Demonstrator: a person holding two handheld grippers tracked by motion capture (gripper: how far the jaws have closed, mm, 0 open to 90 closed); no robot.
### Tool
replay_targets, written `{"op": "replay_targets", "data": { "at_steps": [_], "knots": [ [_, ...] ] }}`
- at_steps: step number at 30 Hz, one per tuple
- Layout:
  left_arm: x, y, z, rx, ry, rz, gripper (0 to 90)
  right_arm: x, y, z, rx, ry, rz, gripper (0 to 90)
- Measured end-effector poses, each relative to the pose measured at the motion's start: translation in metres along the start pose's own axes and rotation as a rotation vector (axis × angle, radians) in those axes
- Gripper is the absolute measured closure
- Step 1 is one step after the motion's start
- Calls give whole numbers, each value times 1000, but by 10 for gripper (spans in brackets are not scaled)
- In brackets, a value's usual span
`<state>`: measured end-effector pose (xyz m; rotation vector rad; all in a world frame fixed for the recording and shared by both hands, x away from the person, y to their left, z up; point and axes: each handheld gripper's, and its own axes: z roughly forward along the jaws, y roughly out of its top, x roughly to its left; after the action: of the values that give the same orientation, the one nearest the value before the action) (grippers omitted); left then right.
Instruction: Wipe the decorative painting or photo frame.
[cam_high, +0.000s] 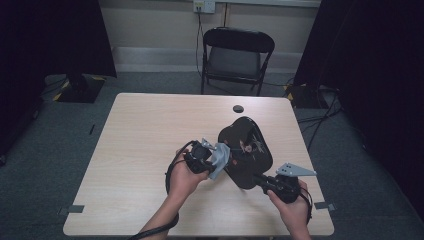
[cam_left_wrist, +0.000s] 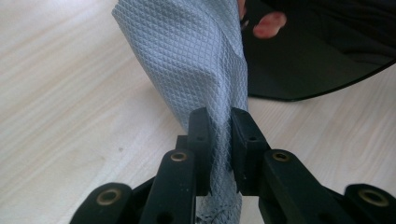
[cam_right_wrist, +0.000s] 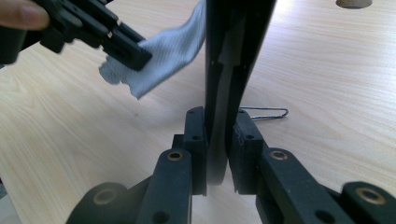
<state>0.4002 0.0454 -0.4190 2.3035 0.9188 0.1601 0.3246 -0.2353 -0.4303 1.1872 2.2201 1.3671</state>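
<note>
High view: left gripper (cam_high: 212, 156) just left of frame centre, pinching a grey cloth (cam_high: 220, 159) against the left edge of a glossy black plate (cam_high: 245, 150). Plate at centre, raised off the table (cam_high: 140, 150) and tilted, its lower end clamped by the right gripper (cam_high: 261, 180) at lower right; judged held so to steady it for wiping.

Left gripper view: jaws pressed together on the cloth (cam_left_wrist: 196, 60), which rises to the top centre; plate (cam_left_wrist: 322, 51) at upper right, apparently touching the cloth.

Right gripper view: jaws closed on the plate's thin edge (cam_right_wrist: 229, 70), plate standing edge-on up the centre. Cloth (cam_right_wrist: 163, 60) and left gripper (cam_right_wrist: 121, 53) at upper left, beside the plate's face.
</note>
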Motion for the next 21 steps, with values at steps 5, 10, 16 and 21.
{"op": "replay_targets", "data": {
  "at_steps": [5,10,16,21],
  "knots": [
    [2,-9,14,28,0,-11,798,0,0,0,-1,1,-1,795],
    [1,-16,25,52,-13,-21,798,0,0,0,-1,0,-2,795],
    [-1,-22,31,74,-28,-26,798,0,0,0,-2,-1,-2,795],
    [-3,-26,35,99,-35,-21,798,0,0,1,-3,0,-1,795]
  ]
}}
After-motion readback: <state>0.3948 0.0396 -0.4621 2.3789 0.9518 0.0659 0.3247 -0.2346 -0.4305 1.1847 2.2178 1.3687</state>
